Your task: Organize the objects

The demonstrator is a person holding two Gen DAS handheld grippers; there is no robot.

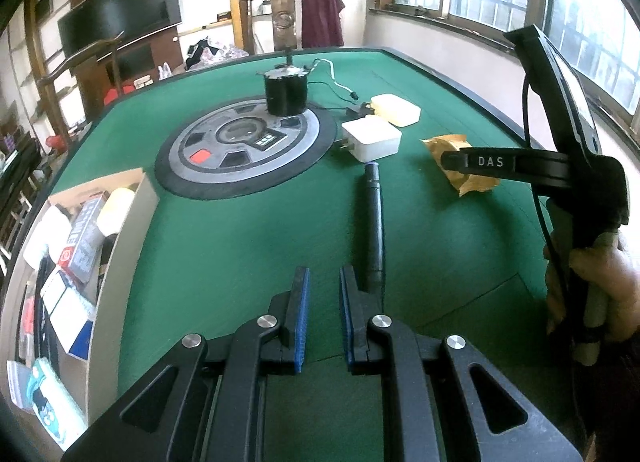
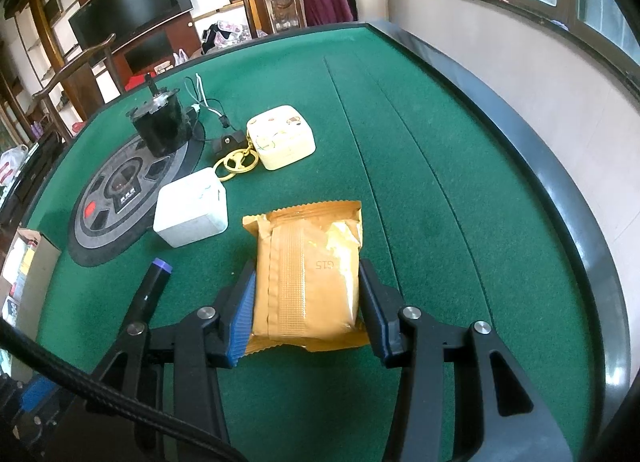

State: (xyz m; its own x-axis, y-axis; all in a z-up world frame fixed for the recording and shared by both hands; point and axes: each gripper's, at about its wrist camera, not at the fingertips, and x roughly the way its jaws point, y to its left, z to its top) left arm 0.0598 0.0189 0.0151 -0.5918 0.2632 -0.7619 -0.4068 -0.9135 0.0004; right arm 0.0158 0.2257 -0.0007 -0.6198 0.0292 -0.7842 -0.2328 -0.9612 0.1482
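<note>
An orange snack packet (image 2: 306, 278) lies on the green table (image 2: 420, 181) between the fingers of my right gripper (image 2: 306, 302). The jaws stand on either side of it and seem to touch its edges; it also shows in the left wrist view (image 1: 448, 145). My left gripper (image 1: 324, 314) is open and empty above the felt, just left of a black pen-like stick (image 1: 372, 221) with a purple tip (image 2: 154, 286). A white charger cube (image 2: 192, 211) and a cream box (image 2: 282, 135) with a gold keyring (image 2: 236, 161) lie beyond.
A cardboard box (image 1: 116, 262) full of packets and small items stands at the table's left edge. A black motor (image 1: 286, 91) with wires sits on the round grey centre disc (image 1: 244, 141). Wooden chairs stand behind the table; a raised dark rim (image 2: 560, 181) runs along the right.
</note>
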